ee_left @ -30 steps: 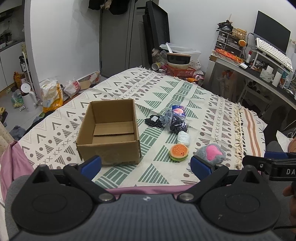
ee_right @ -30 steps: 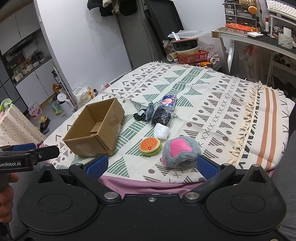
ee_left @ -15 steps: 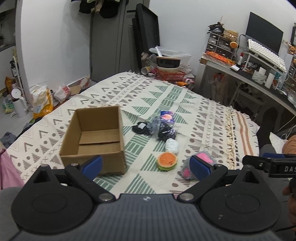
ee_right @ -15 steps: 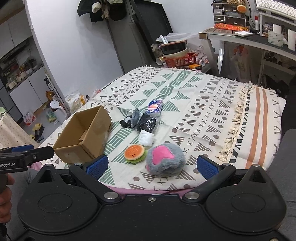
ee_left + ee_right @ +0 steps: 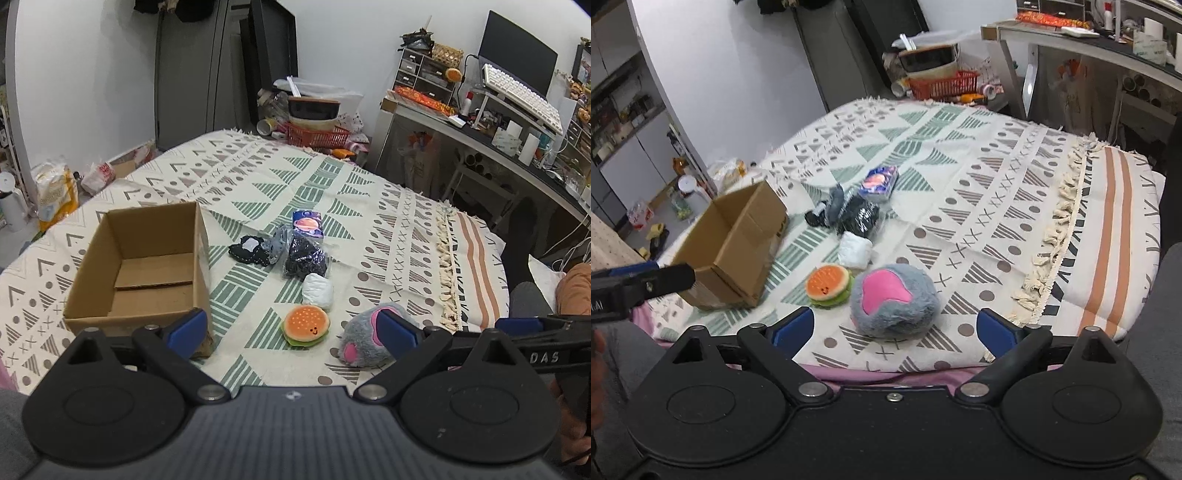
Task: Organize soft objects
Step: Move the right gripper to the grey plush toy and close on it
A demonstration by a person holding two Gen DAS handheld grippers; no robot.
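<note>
- We are holding the right gripper wide apart and empty, just above the gray and pink plush on the bed.
- We are aiming low around its middle, squeezing gently.
- The left gripper is released too.
- The box is waiting at ten o'clock.

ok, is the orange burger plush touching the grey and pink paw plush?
Apart. The left wrist view shows a strip of patterned bedspread between the orange burger plush and the grey and pink paw plush.
</note>
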